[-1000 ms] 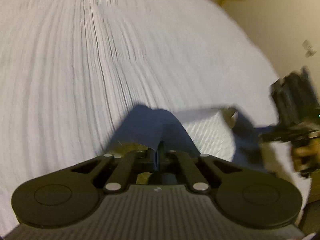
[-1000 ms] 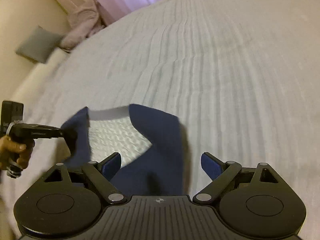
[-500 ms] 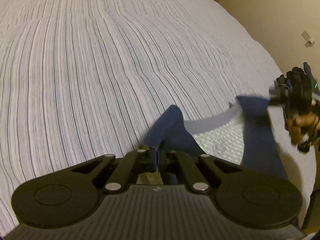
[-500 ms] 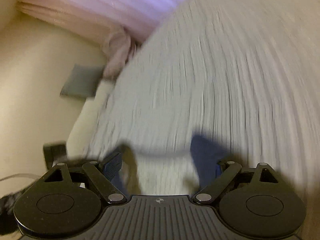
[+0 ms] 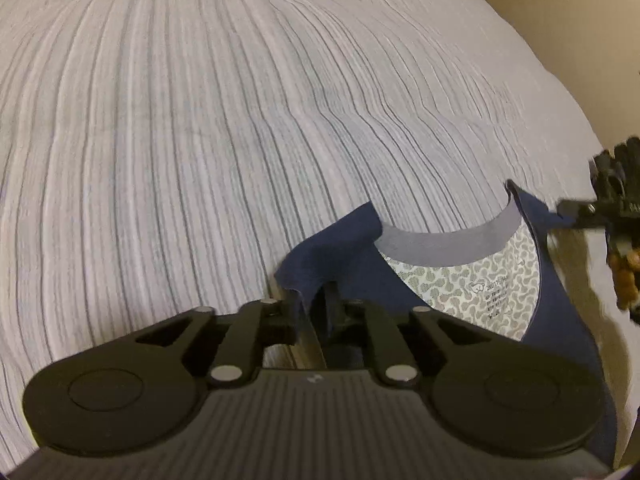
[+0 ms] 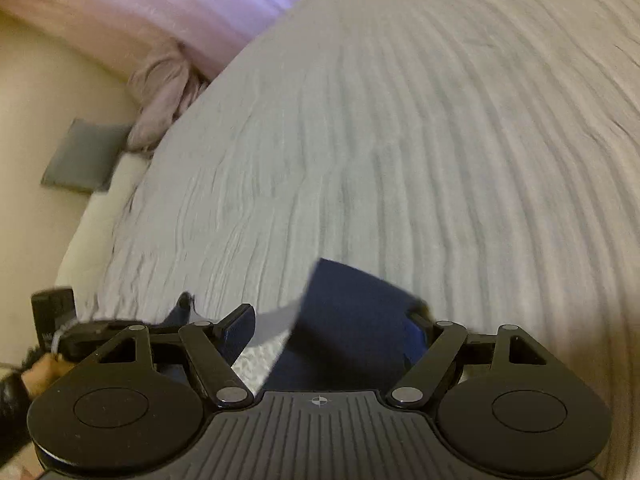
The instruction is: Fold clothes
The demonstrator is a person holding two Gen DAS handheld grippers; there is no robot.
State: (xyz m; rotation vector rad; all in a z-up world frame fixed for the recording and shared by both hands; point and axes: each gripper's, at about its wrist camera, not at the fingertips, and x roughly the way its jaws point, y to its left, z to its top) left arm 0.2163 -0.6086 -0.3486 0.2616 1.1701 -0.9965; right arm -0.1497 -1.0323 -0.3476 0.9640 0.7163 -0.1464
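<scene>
The left gripper [image 5: 320,312], a second ago clamped on the navy garment [image 5: 340,248], is opening; the right gripper [image 6: 332,328], apart, is closing around its 3 o'clock corner, low over the bed [image 5: 200,120].

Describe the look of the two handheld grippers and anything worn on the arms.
Both grippers, left and right, are matte black with ribbed housings, round side discs and silver pivot pins. The right's finger pads are blue. A dark sleeve shows at the left wrist.
</scene>
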